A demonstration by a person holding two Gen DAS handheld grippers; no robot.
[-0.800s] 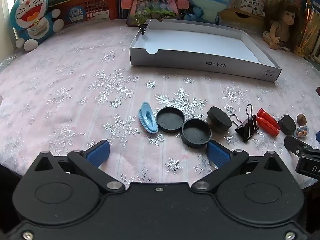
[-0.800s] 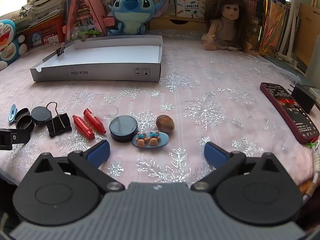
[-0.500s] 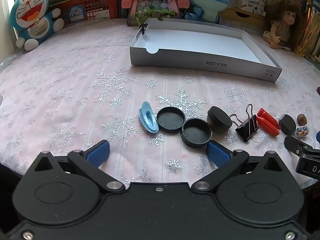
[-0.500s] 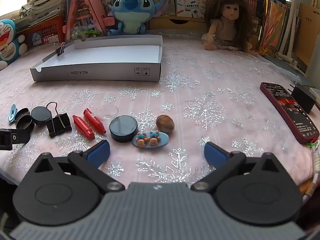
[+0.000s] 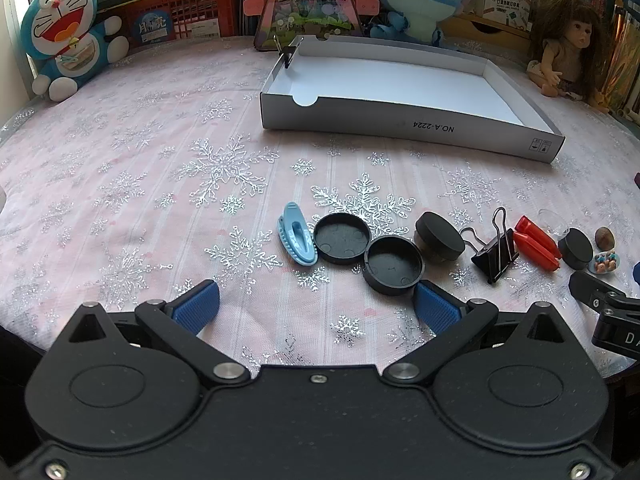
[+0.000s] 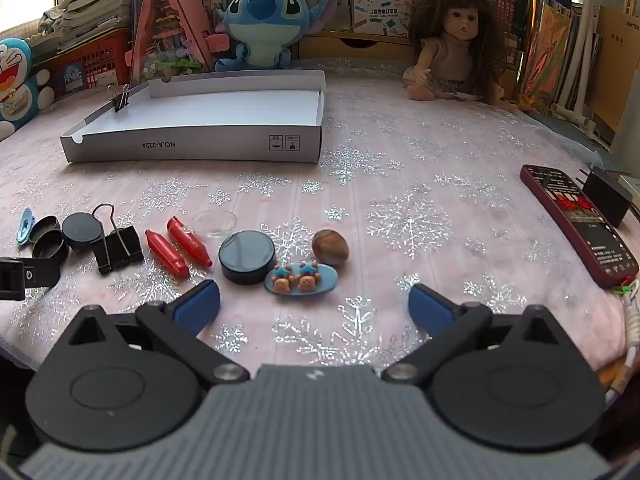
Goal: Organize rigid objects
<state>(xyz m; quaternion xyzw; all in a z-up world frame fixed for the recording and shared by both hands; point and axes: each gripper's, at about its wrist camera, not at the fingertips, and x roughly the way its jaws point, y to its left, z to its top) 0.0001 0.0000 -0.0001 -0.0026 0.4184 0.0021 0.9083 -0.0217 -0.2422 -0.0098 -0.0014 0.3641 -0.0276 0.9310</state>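
Trinkets in a near row, white tray beyond

Left wrist view: left gripper (image 5: 316,306) gapes, grasping nothing; cardboard tray (image 5: 408,136) far, holding only a small binder clip (image 5: 286,55) on its left wall. Right wrist view: right gripper (image 6: 314,306) likewise released; black lid (image 6: 248,256), red tubes (image 6: 178,246) and nut (image 6: 330,242) lie near it, outside the tray.

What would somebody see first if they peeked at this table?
Probably the row of little things near the front: blue clip, black caps, binder clip, red tubes, a nut. Behind them sits an open white box, and a blue plush toy watches from the back.
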